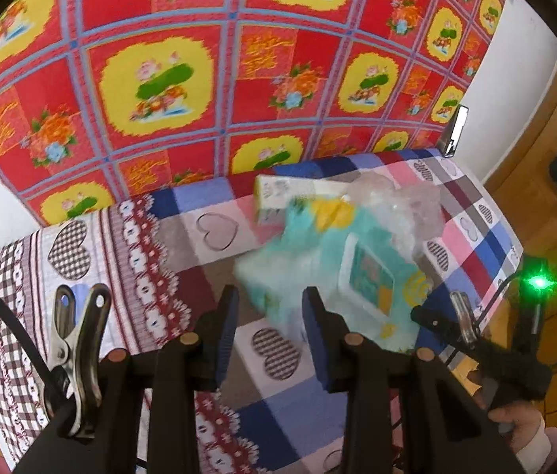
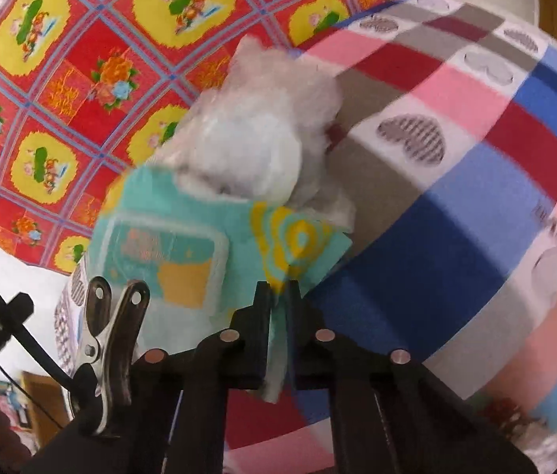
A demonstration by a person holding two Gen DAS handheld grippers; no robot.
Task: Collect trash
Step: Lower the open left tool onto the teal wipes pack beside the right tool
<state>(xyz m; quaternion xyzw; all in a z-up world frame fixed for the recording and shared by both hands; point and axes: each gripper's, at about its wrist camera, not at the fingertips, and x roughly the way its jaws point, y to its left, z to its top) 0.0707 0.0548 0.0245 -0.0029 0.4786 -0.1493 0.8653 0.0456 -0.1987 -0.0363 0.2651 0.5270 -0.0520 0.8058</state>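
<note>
The right tongs (image 2: 278, 288) are shut tight on a corner of the teal bag (image 2: 183, 249), which hangs just ahead. The left tongs (image 1: 270, 308) are partly open and empty, with the bag just ahead to their right.

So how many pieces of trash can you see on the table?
3: a teal wrapper pinched in the right gripper, crumpled clear plastic just behind it, and a small carton further back. More may be hidden underneath.
</note>
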